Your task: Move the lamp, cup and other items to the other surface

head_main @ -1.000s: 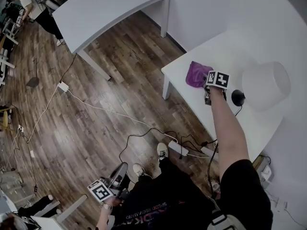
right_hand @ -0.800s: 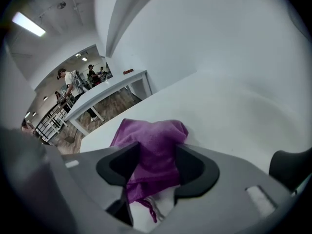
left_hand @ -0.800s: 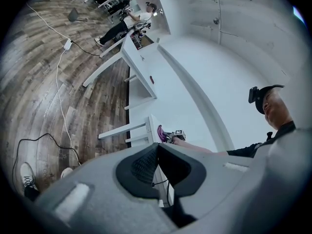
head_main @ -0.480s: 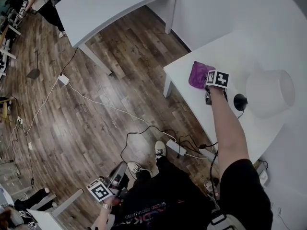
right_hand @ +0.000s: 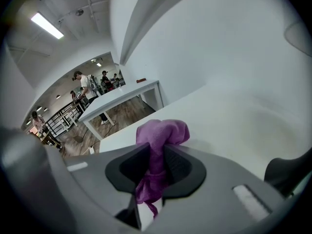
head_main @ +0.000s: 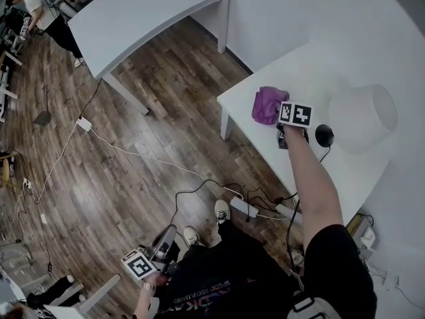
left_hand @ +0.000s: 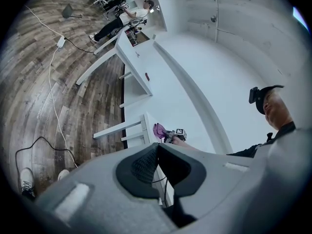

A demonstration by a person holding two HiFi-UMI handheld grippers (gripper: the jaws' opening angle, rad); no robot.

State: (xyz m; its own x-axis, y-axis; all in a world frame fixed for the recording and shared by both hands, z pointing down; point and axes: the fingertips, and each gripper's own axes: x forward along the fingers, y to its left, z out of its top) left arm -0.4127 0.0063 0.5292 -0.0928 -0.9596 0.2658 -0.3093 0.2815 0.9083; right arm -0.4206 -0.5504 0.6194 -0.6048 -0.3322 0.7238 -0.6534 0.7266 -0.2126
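The right gripper's (right_hand: 156,164) 2 jaws have just been closing and pinch the purple cloth (head_main: 266,104), which is bunched between them at the edge of the white table (head_main: 312,68). The lamp (head_main: 362,118) sits near it on the same table. The left gripper (left_hand: 157,165) hangs low by the person's waist, jaws together and empty.

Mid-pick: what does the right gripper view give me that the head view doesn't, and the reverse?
Only the right gripper view: the right gripper pinching the purple cloth, its jaws having just closed in. Only the head view: the left gripper held low, the white power strip and black cables on the wooden floor. Both: the cloth and the white table.
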